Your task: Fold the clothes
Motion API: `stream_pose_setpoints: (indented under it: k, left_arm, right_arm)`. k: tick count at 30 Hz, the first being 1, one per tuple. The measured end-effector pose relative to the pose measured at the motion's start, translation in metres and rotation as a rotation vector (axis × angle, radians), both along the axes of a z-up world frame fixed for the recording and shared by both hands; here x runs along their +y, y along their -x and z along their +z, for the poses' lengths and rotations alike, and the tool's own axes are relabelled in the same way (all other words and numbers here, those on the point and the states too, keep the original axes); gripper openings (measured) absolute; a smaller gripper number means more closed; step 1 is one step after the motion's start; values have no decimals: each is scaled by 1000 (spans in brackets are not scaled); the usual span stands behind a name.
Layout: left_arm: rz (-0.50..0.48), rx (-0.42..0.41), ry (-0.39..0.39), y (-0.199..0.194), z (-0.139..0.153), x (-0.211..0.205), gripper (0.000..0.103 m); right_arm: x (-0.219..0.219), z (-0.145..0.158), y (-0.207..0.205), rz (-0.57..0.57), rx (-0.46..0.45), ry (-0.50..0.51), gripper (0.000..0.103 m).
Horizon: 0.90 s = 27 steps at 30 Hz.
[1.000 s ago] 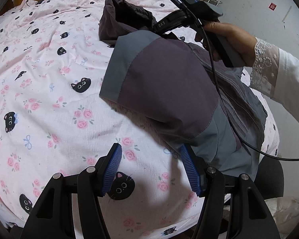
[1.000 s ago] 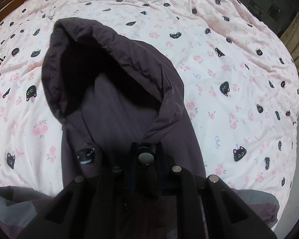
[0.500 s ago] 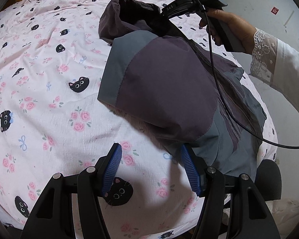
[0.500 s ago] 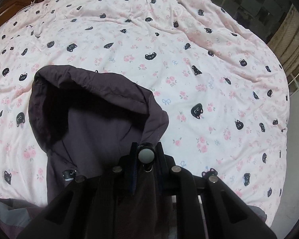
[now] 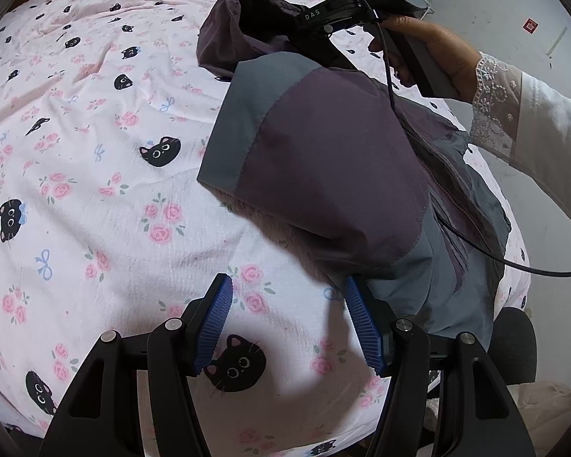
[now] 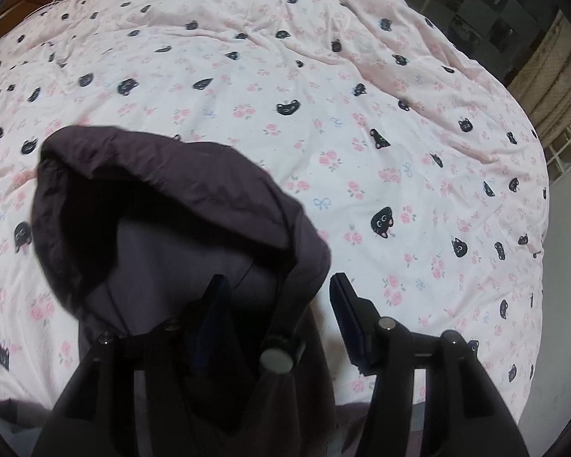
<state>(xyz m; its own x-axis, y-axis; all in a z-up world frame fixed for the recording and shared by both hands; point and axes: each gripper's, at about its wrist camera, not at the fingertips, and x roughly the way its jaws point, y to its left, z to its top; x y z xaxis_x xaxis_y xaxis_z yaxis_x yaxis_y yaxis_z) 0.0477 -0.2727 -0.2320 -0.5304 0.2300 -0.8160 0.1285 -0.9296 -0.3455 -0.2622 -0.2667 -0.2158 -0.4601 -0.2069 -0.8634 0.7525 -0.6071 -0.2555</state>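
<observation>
A purple and grey hooded jacket (image 5: 335, 175) lies folded on the pink cat-print bed. Its grey-cuffed sleeve (image 5: 240, 122) is laid across the body. My left gripper (image 5: 287, 323) is open and empty, just in front of the jacket's lower edge. My right gripper (image 6: 279, 304) is open at the base of the dark hood (image 6: 163, 205), with the hood's edge and a snap button (image 6: 276, 360) lying between its jaws. In the left wrist view the right gripper (image 5: 323, 19) is at the hood, held by a hand.
The pink bedspread (image 6: 323, 114) spreads wide beyond the hood. The bed's edge and grey floor (image 6: 563, 266) are to the right. A dark chair (image 5: 514, 342) stands by the bed's near corner. A cable (image 5: 437, 221) trails over the jacket.
My right gripper has opened and let go of the hood's edge, which it gripped before. The hood has dropped onto the bed. The left gripper has barely moved.
</observation>
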Motion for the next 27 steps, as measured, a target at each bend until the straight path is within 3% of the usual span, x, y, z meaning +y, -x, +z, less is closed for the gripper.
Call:
stream_pose_setpoints:
  k: [7, 9, 10, 17, 27]
  left_arm:
    - [1, -3, -2, 0, 0, 1, 56]
    - [2, -4, -4, 0, 0, 0, 56]
    - [2, -4, -6, 0, 0, 0, 56]
    - [6, -4, -7, 1, 0, -1, 56]
    - [5, -11, -3, 8, -1, -1, 57]
  right_arm:
    - [2, -10, 27, -65, -50, 19, 53]
    - [3, -11, 34, -75, -64, 29, 17]
    - [4, -9, 38, -83, -58, 32, 4]
    - [12, 4, 64, -138, -15, 55, 1]
    - [41, 65, 130, -284, 162, 67, 1]
